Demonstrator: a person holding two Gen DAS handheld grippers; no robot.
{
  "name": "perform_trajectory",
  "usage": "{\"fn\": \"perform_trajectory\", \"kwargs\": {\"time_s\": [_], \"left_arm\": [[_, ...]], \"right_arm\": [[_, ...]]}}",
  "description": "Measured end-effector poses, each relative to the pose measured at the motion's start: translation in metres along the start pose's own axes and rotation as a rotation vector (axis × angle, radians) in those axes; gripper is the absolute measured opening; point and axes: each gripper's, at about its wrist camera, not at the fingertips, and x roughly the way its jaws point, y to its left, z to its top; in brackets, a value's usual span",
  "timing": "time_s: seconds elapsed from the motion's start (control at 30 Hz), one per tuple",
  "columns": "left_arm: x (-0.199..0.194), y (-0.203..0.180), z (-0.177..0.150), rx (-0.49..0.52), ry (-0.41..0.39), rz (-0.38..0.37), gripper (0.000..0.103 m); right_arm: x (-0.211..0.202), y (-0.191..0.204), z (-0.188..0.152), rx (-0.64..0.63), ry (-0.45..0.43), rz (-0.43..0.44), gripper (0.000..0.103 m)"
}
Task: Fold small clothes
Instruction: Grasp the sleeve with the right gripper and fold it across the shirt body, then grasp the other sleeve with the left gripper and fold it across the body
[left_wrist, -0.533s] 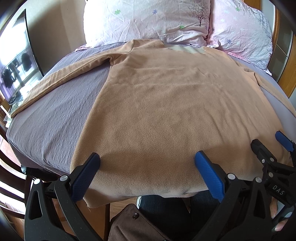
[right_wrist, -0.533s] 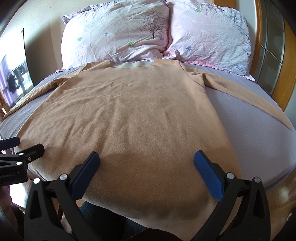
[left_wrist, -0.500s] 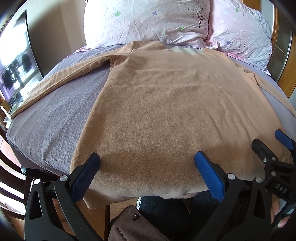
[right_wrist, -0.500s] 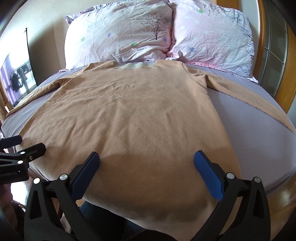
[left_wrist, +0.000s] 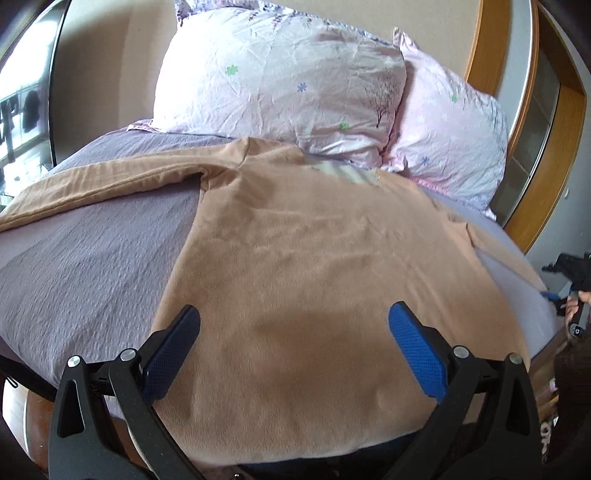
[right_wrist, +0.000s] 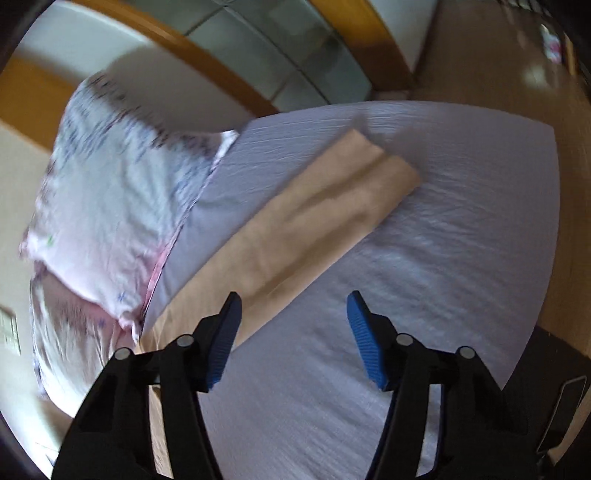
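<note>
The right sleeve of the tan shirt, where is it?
In the right wrist view the right sleeve lies flat on the purple bedsheet, stretched out ahead of the open right gripper, with the pink pillow to its left.

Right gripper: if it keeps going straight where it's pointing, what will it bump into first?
Probably the purple bedsheet. The open right gripper points at bare sheet, with the tan shirt's sleeve just off to its left side. The picture is blurry, so depth is hard to judge.
</note>
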Motion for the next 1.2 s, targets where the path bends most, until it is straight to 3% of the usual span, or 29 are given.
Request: {"fn": "perform_trajectory", "kwargs": {"time_s": [0.23,0.27,0.3,0.33,0.4,0.47,0.53,0.63,0.73,0.83,0.87,0.93,1.0,1.03,1.1,1.2], "left_arm": [[-0.010,0.017,0.026,-0.045,-0.154,-0.072,0.102],[-0.010,0.021,0.029,-0.053,-0.165,-0.081,0.102],[-0.010,0.026,0.033,-0.063,-0.173,-0.089,0.102],[-0.012,0.031,0.033,-0.072,-0.182,-0.095,0.102],[-0.013,0.042,0.037,-0.093,-0.198,-0.100,0.102],[-0.015,0.055,0.038,-0.114,-0.211,-0.108,0.102],[-0.016,0.069,0.040,-0.143,-0.217,-0.115,0.102],[-0.017,0.092,0.041,-0.223,-0.212,-0.102,0.102],[-0.020,0.124,0.042,-0.374,-0.195,-0.104,0.102],[-0.026,0.156,0.041,-0.516,-0.184,-0.096,0.102],[-0.030,0.166,0.041,-0.548,-0.188,-0.084,0.102],[-0.039,0.184,0.040,-0.603,-0.208,-0.048,0.102],[-0.048,0.204,0.039,-0.656,-0.223,-0.017,0.102],[-0.051,0.214,0.039,-0.678,-0.227,-0.010,0.101],[-0.056,0.233,0.039,-0.714,-0.230,0.018,0.098],[-0.057,0.260,0.040,-0.786,-0.221,0.054,0.089]], "right_arm": [[0.024,-0.025,0.032,0.130,-0.059,0.002,0.037],[0.029,-0.026,0.036,0.148,-0.063,0.003,0.027],[0.036,-0.027,0.042,0.167,-0.056,-0.002,0.011],[0.041,-0.027,0.045,0.178,-0.044,-0.015,0.005],[0.040,-0.013,0.046,0.143,-0.070,-0.027,0.004],[0.020,0.027,0.037,-0.010,-0.134,0.020,0.004],[0.004,0.090,0.013,-0.197,-0.164,0.120,0.004],[-0.009,0.197,-0.051,-0.483,-0.107,0.315,0.004],[-0.002,0.288,-0.142,-0.745,0.021,0.462,0.004],[0.026,0.351,-0.252,-0.967,0.204,0.549,0.004],[0.038,0.362,-0.284,-1.025,0.268,0.556,0.008],[0.071,0.379,-0.357,-1.167,0.485,0.530,0.016],[0.084,0.372,-0.402,-1.222,0.631,0.502,0.036],[0.084,0.369,-0.408,-1.231,0.637,0.509,0.042],[0.077,0.362,-0.402,-1.233,0.573,0.528,0.068],[0.077,0.361,-0.367,-1.180,0.522,0.538,0.074]]}}
